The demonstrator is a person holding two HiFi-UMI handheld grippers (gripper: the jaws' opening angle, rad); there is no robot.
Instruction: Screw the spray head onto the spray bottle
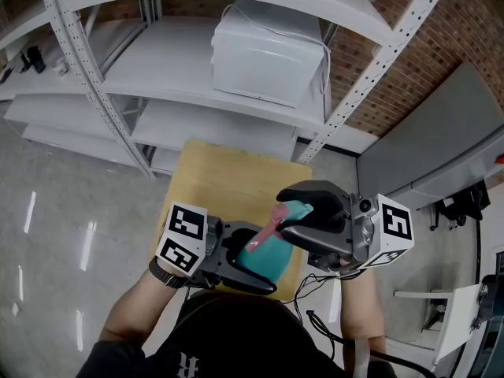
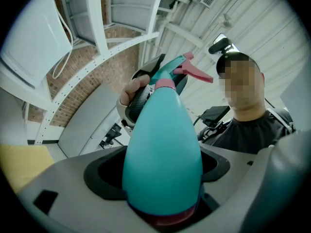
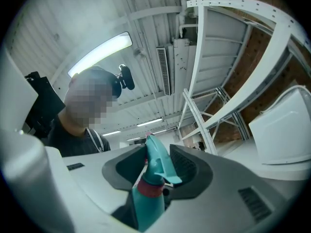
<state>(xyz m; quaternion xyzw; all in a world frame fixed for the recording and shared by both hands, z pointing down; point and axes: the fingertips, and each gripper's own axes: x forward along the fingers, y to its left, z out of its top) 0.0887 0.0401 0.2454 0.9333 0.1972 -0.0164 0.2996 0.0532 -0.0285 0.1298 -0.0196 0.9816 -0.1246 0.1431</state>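
A teal spray bottle [image 1: 266, 257] is held in the air above the near edge of a small wooden table [image 1: 224, 176]. My left gripper [image 1: 250, 268] is shut on the bottle's wide body [image 2: 163, 154], which fills the space between its jaws. The teal spray head [image 1: 296, 209], with a pink trigger [image 2: 197, 73] and a pink collar [image 3: 149, 188], sits at the bottle's neck. My right gripper [image 1: 305, 217] is shut on the spray head [image 3: 158, 160], with a black pad on each side of it. The bottle's base is hidden inside the left jaws.
White metal shelving [image 1: 228, 120] stands behind the table, with a white box [image 1: 268, 50] on one shelf. A grey panel [image 1: 433, 140] leans at the right. Cables [image 1: 319, 321] trail by my body. The floor is polished grey concrete.
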